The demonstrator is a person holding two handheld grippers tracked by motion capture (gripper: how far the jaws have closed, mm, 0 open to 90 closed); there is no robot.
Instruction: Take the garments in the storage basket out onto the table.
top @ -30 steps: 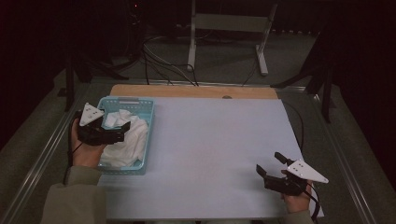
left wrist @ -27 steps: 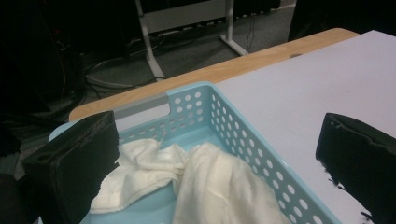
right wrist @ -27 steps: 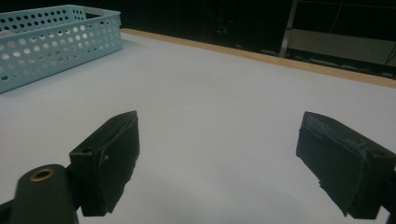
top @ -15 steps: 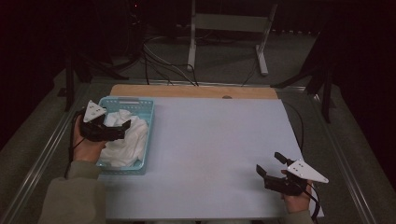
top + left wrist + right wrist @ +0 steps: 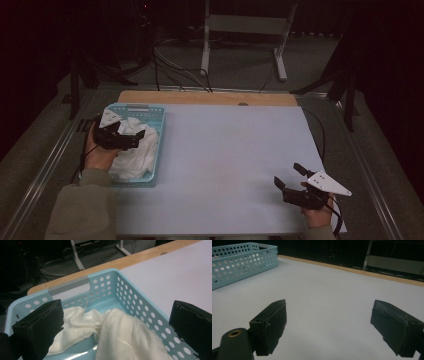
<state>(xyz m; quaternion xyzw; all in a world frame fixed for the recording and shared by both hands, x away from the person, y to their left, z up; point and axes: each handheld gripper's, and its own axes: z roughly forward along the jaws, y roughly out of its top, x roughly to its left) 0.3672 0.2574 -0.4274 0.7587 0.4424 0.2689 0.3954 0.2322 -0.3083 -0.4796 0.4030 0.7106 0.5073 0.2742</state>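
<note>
1. Your blue perforated basket [image 5: 150, 145] sits in the left middle of the high view, on the left edge of the pale table top [image 5: 230, 160]. Its long axis runs from the bottom of the frame toward the top, and the short wall with the grey handle strip [image 5: 68, 285] faces the far wooden edge [image 5: 207, 98] of the table.
2. A crumpled white cloth [image 5: 135, 150] lies inside the basket. In the left gripper view it fills the lower centre, its folds [image 5: 120, 332] bunched with no clear direction.
3. Your left gripper [image 5: 131, 138] hangs over the basket, pointing toward the right of the high view. Its jaws are spread wide, one on each side of the cloth in the left gripper view, and nothing is pinched between them.
4. Your left hand [image 5: 100, 152] grips it from the basket's left side, with the sleeve [image 5: 80, 210] running to the lower left corner.
5. Your right gripper [image 5: 289, 176] is at the lower right of the high view, low over bare table, pointing toward the upper left. Its jaws stand well apart, holding nothing.
6. Your right hand [image 5: 316, 215] holds it from below, near the table's bottom edge.
</note>
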